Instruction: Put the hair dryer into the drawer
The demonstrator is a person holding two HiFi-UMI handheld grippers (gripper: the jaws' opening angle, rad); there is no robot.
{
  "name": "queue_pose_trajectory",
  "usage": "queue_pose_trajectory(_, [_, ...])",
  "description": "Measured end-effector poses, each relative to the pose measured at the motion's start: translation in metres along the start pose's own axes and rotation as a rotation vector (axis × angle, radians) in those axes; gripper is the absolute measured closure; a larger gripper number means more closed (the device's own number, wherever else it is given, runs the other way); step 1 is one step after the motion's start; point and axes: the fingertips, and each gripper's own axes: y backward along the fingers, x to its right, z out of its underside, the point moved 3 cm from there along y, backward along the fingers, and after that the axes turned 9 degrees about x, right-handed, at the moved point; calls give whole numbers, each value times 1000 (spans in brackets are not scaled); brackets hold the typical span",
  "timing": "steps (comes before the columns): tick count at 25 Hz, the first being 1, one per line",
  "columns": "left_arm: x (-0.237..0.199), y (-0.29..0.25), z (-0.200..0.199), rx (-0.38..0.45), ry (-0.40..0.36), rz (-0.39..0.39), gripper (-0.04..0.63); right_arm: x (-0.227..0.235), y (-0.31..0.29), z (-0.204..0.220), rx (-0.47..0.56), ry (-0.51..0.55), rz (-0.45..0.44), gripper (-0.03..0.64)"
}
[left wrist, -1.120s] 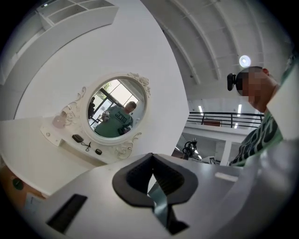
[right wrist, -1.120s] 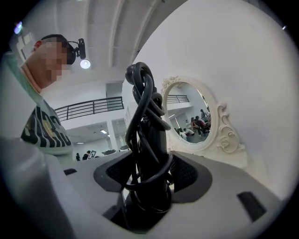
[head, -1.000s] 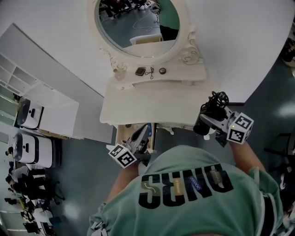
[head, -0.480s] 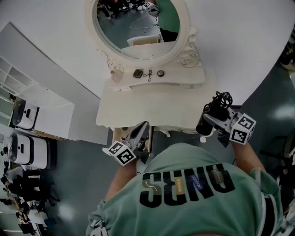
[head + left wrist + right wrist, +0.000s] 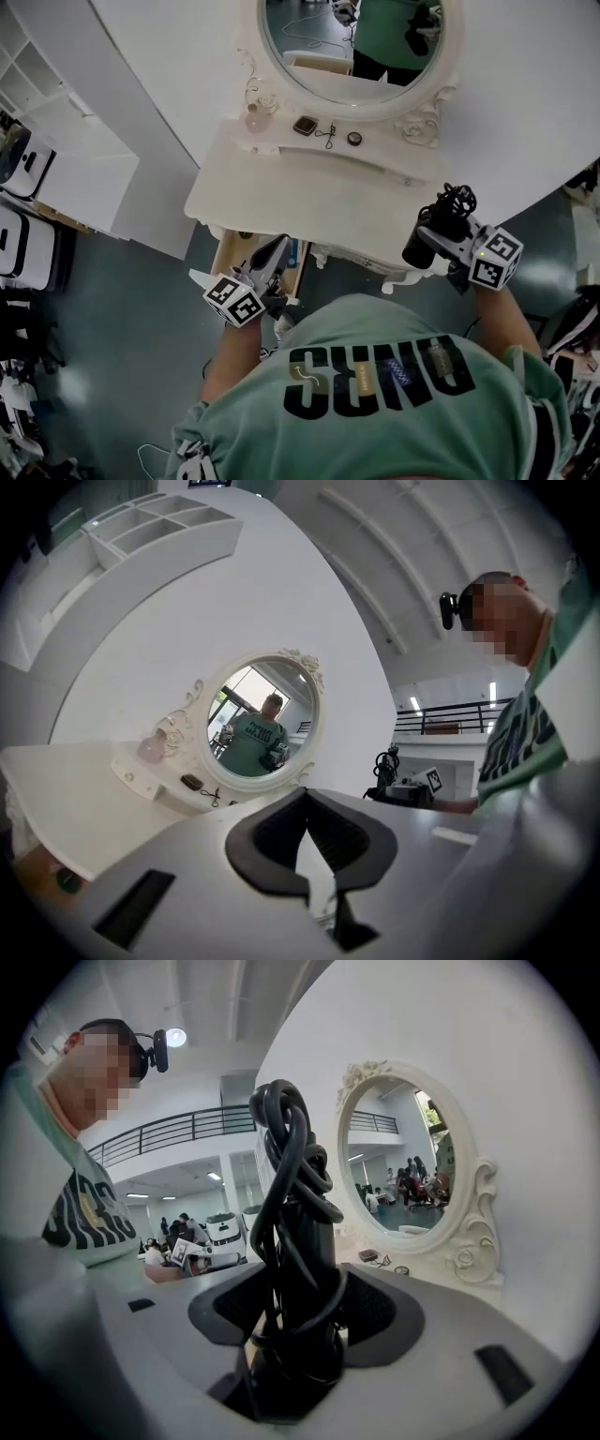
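Note:
The black hair dryer [image 5: 433,232], its cord wound round it, is clamped upright in my right gripper [image 5: 441,242], off the right front corner of the white dressing table [image 5: 309,197]. In the right gripper view the dryer [image 5: 298,1241] fills the gap between the pads [image 5: 370,1312]. The wooden drawer [image 5: 232,255] stands pulled out below the table's left front. My left gripper [image 5: 272,251] hovers over the drawer's right side. Its pads meet at the tips [image 5: 307,803] and hold nothing. The left gripper view also catches the dryer [image 5: 386,771] off to the right.
An oval mirror [image 5: 356,37] rises behind the table. Its shelf holds a pink bottle [image 5: 253,120] and small dark items [image 5: 305,125]. A white cabinet [image 5: 84,178] stands to the left. The person's torso [image 5: 375,375] fills the lower part of the head view.
The head view has swung, so the table sits further right and the mirror shows the person. The left gripper has shifted lower left over the drawer. The right gripper still holds the dryer.

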Motion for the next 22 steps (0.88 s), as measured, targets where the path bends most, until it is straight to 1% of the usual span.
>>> queue_pose_trajectory(4, [-32,46,-7,29,-24,-86,595,-16,-56,7,-121,42,-76,383])
queue_pose_trajectory(9, [-73,104,-12,61,-33,-194,595,-41,-141,37,-271,91,-190,385])
queue_pose_trajectory(15, [-103,176,-9,87,-31,-324,595,-86,-237,98,-450,144,-370,387])
queue_pose_trajectory(22, [-132,239,-3,109,-14,-417,595,-147,-334,184,-677,223,-523,388])
